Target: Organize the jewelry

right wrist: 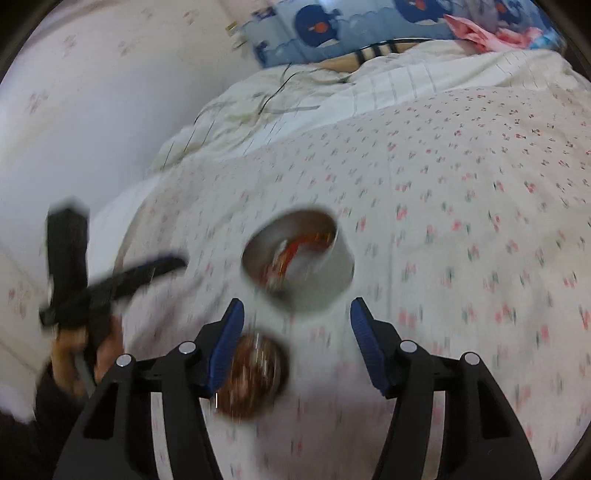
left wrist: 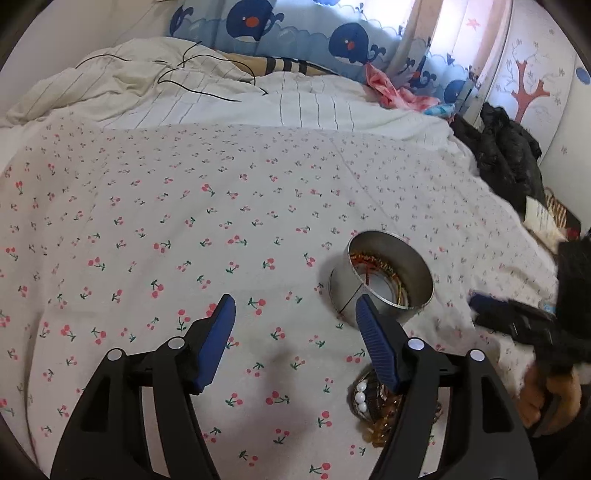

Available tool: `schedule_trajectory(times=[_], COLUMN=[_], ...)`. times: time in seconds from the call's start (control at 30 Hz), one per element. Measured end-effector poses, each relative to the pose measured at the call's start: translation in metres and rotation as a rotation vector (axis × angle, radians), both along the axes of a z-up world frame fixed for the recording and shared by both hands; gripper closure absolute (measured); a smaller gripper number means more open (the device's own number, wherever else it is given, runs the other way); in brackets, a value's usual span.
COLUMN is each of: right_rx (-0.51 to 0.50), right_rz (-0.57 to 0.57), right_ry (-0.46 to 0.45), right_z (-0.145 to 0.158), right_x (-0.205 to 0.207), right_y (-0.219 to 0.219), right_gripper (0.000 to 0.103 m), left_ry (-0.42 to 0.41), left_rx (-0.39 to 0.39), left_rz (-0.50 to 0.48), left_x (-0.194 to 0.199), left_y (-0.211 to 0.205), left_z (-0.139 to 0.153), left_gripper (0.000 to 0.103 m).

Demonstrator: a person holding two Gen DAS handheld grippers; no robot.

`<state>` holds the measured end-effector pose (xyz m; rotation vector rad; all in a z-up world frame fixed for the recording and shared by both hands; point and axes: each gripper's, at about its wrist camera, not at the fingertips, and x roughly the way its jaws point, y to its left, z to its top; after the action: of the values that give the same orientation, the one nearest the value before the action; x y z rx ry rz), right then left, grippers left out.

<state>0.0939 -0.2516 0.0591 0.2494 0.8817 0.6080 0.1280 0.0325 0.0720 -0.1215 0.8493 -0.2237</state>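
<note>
Two grippers hang over the bed, both with fingers spread wide and holding nothing.

Left gripper (left wrist: 295, 310) hovers above the cherry-print sheet (left wrist: 184, 221), its right finger just in front of the open metal tin (left wrist: 388, 275), which stands on the bed with bangles and chains inside. Nearer, partly hidden under that finger, lies a heap of jewelry (left wrist: 373, 410) with white pearls and amber beads. Right gripper (right wrist: 295, 314) hangs above the same tin (right wrist: 299, 258) and heap (right wrist: 251, 376), its view blurred. Far off lie a rumpled striped duvet (left wrist: 221, 92) and whale-print pillows (left wrist: 295, 33).
</note>
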Motion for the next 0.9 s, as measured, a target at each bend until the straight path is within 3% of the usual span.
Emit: schedule_trajectory(times=[0.07,0.27,0.43,0.63,0.9], right_rx=[-0.018,-0.075,-0.114,-0.122,-0.223], right_rz=[0.035,0.193,0.221,0.195,0.196], right_ry=[-0.014,-0.106,-0.043,-0.024,-0.026], right_z=[-0.003,-0.003,-0.023,-0.030,-0.039], right_x=[-0.023,-0.057,-0.046,-0.037,-0.035], right_y=[0.004,0.047,0.064,0.064,0.074], right_gripper=[0.061,0.064,0.079,0.081,0.081], left_ry=[-0.001,0.033,0.034,0.030,0.032], left_rx=[0.017,0.012,0.013,0.008,0.013], left_rz=[0.004,0.021,0.029,0.030,0.022], left_x=[-0.004,-0.012,-0.011,-0.012,-0.012], left_y=[0.000,0.001,0.001,0.002,-0.001], left_z=[-0.001,-0.010,-0.010,-0.009,-0.009], left_gripper=[0.037,0.033,0.031,0.028,0.027])
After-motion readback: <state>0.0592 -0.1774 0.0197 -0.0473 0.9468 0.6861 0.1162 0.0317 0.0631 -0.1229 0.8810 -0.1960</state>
